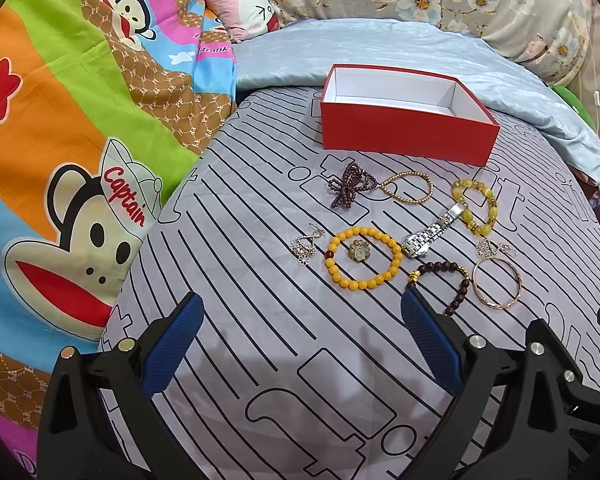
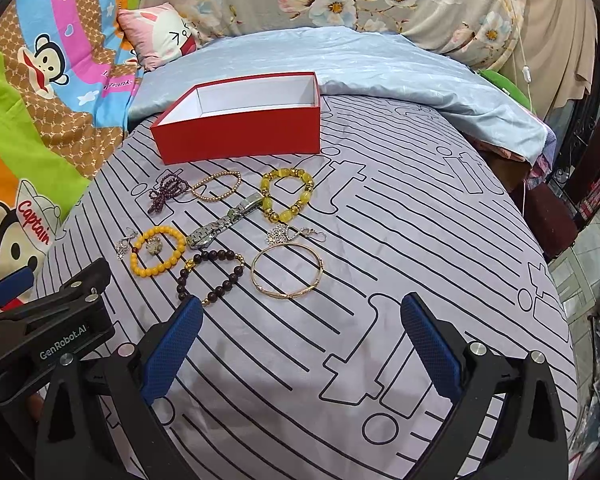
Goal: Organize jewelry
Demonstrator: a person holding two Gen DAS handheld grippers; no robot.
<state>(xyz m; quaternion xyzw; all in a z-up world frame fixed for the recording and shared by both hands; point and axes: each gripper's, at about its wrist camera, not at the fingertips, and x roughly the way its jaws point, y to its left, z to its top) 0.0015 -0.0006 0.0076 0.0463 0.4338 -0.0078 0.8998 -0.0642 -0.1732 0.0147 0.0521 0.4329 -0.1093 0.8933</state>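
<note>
**Hovering wide over the jewelry spread**

Hovering above the striped bed sheet [image 1: 260,360], the left claw [image 1: 302,328] has its blue pads spread wide with nothing between them. Same story on the right claw [image 2: 300,330]: pads well apart, empty. Just past the right claw's left pad lies the dark bead bracelet [image 2: 210,276], with the gold bangle [image 2: 287,274] beside it. Ahead of the left claw sits the yellow bead bracelet [image 1: 363,258], a small flower piece [image 1: 358,255] inside its ring and a silver earring [image 1: 305,245] just to its left. The watch [image 1: 432,230] stretches diagonally through the middle, its far end touching the amber bracelet [image 1: 475,206]. Further out: a purple bead tangle [image 1: 350,188] touching a thin gold bead bracelet [image 1: 408,188]. Beyond everything, the red box [image 1: 408,132] stands open and empty, against a blue quilt [image 1: 380,44].
</note>
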